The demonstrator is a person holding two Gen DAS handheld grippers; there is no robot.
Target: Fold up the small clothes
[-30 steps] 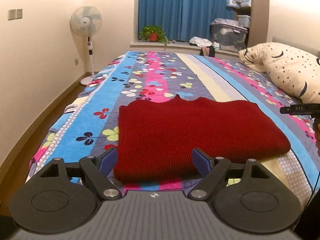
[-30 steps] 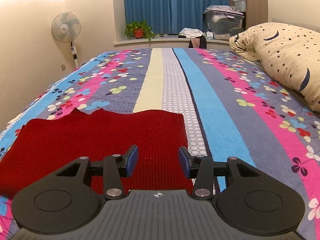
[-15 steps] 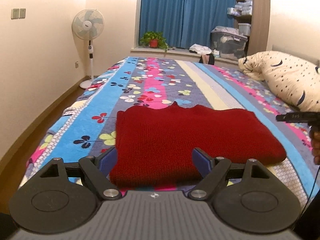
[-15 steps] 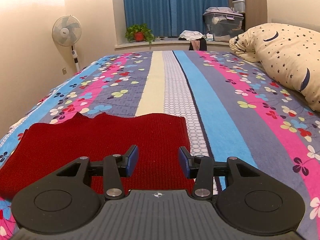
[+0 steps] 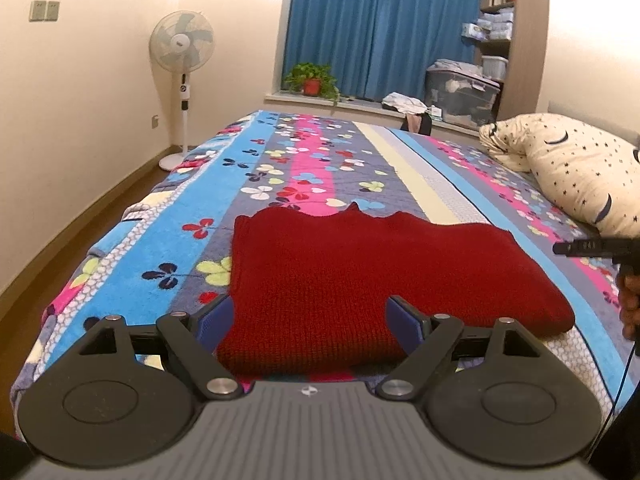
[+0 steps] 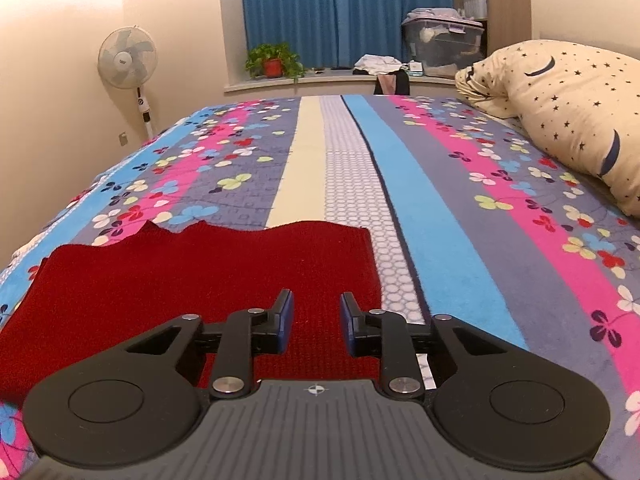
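So the whole thing's happening on a big bed with a striped, flower-print fleece cover (image 5: 280, 184), cream star-and-moon duvet bundle (image 5: 580, 172) piled at the far right, and a white pedestal fan (image 5: 182, 46) in the corner by the blue curtains (image 5: 380, 28). The dark red knitted sweater (image 5: 360, 276) lies flat near the closest edge of the bed, already folded into a wide rectangle, long axis running left to right across the bed, with the wavy uneven edge pointing away toward the window. It looks soft, thick and a bit floppy, not slippery at all, so I'd guess it drapes and sags when lifted; best bet is pinching both near corners so it doesn't bunch. The left gripper (image 5: 308, 320) hovers over the near left part with its fingers spread wide, nothing between them. The right gripper (image 6: 316, 324) sits over the near right corner (image 6: 360, 272), fingers parted with a narrower gap, also holding nothing.
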